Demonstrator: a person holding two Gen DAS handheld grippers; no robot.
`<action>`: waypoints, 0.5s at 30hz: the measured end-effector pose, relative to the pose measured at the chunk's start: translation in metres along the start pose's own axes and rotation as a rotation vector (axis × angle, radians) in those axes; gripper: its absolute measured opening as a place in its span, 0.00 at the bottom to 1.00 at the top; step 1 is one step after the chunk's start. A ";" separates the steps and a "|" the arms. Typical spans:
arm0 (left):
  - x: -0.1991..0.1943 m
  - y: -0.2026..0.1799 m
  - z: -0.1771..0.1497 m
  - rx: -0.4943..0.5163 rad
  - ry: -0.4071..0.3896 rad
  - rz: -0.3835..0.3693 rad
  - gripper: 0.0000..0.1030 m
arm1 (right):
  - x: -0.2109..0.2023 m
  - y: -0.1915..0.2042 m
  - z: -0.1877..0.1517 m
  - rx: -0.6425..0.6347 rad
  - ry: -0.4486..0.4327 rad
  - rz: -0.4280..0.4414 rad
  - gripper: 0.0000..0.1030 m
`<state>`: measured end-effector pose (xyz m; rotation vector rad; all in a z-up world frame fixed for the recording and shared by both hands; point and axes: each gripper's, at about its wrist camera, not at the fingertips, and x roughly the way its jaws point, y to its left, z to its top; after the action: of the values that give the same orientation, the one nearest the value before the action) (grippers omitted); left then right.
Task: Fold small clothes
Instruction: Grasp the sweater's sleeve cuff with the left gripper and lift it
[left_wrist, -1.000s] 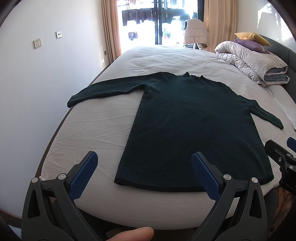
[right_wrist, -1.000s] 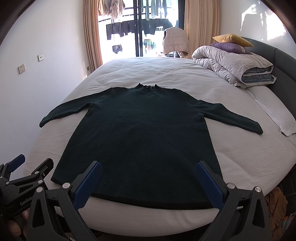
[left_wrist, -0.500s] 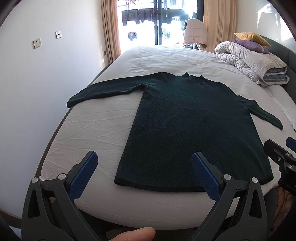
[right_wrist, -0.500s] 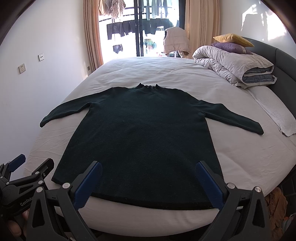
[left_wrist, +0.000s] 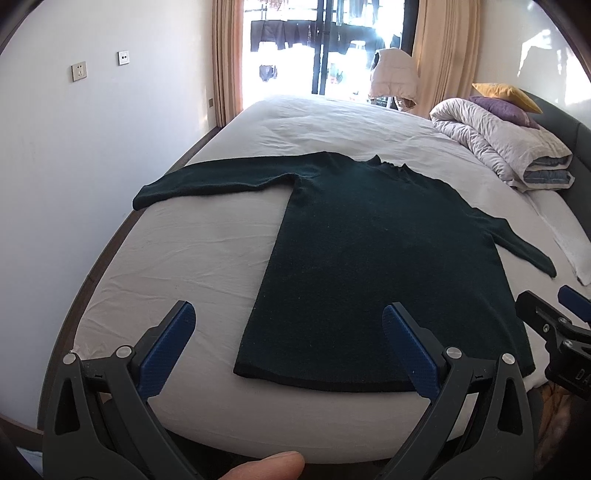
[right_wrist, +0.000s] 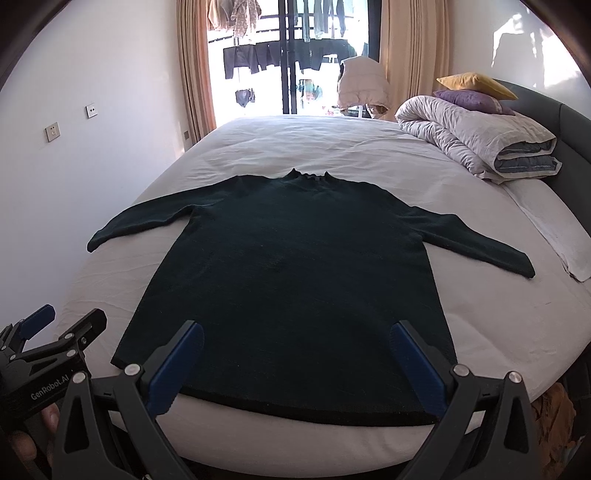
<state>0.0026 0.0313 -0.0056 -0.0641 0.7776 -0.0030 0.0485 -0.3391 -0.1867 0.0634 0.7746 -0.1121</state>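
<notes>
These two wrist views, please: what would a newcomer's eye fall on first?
A dark green sweater lies flat in the middle of the white bed, sleeves spread, hem at the near edge. Both grippers, left and right, hang open just short of that hem. A rolled duvet sits far right under two pillows, by the bright window.

"GenRobot.AI" was printed in white on the black body of the left gripper (right_wrist: 59, 325), seen from the right wrist. On the right gripper (left_wrist: 550, 314), only partial letters, possibly "DA", could be made out.
</notes>
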 end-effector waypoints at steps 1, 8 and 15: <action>0.001 0.005 0.004 -0.008 -0.009 -0.008 1.00 | 0.002 0.001 0.003 -0.005 0.001 0.003 1.00; 0.036 0.055 0.043 -0.059 0.003 -0.174 1.00 | 0.032 0.021 0.034 -0.096 -0.004 0.057 1.00; 0.098 0.172 0.096 -0.185 -0.008 -0.046 1.00 | 0.087 0.047 0.068 -0.170 0.030 0.130 1.00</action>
<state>0.1363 0.2059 -0.0165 -0.2571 0.7665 0.0251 0.1630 -0.3062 -0.1980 -0.0455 0.8051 0.0784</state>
